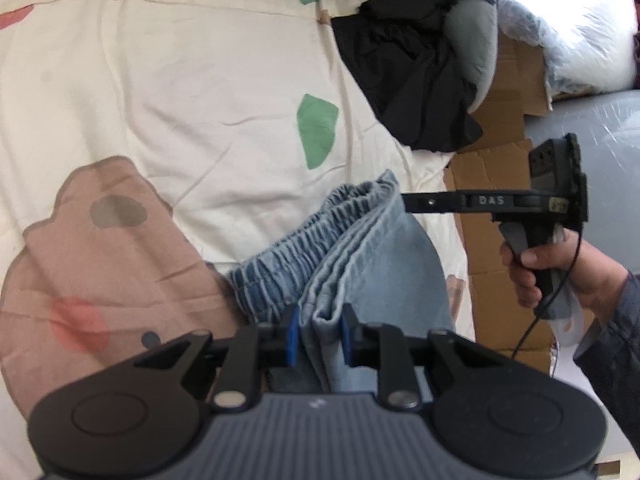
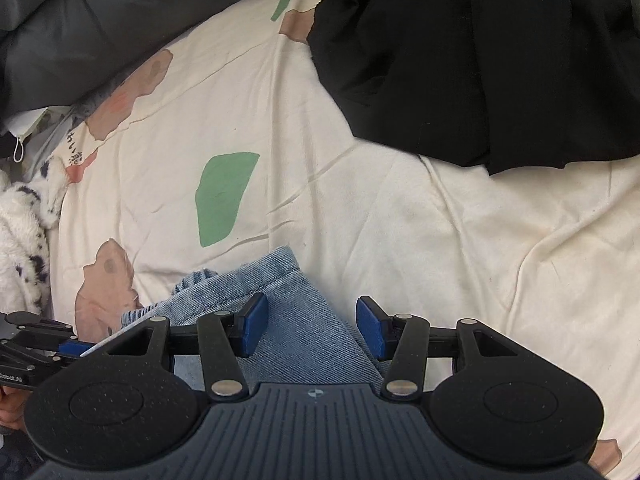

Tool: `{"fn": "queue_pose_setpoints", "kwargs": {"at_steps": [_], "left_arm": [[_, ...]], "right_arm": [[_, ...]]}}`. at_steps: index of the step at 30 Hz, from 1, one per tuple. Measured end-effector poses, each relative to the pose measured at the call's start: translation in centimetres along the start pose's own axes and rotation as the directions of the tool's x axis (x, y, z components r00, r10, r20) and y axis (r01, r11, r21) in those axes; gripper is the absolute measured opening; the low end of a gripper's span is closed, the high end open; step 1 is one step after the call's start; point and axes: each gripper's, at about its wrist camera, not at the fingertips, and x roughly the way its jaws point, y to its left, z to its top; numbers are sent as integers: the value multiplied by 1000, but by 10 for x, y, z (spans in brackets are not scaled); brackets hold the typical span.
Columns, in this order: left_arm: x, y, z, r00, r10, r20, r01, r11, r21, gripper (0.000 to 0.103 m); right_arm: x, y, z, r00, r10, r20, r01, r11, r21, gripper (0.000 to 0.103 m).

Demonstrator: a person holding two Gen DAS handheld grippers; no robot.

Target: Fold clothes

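One pair of light-blue jeans (image 1: 360,248) lies folded on the cream patterned bedsheet (image 1: 160,80). The left gripper (image 1: 319,336) pinches its stacked denim layers; the right gripper (image 2: 312,326), jaws spread, hovers over the fabric. One black garment (image 2: 480,60) (crumpled) sits farther off, with two cardboard sheets (image 1: 504,92) beyond the bed.

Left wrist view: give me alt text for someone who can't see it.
The left gripper is shut on a bunched fold of light blue denim jeans over a cream patterned bedsheet. The right gripper, held in a hand, reaches in beside the elastic waistband; black clothing lies beyond.
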Motion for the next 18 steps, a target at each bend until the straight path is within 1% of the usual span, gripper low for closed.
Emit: {"fn": "queue_pose_setpoints", "kwargs": {"at_steps": [6,9,13,18], "left_arm": [[-4,-8,7,1000,-10,19,10,1000,15,17],[-7,-13,12,1000,-20,22,19,999,30,17],[-9,-17,19,999,-32,26,31,999,30,17],[-1,-5,26,1000,-9,23,8,1000,2,17]], "right_arm": [[-2,3,1,1000,-24,16,24,1000,-3,56],[-13,13,-2,999,-26,38,27,999,-40,56],[-32,31,-9,993,-52,103,60,995,-80,56],[-48,57,-29,980,-26,198,46,994,-95,56]]}}
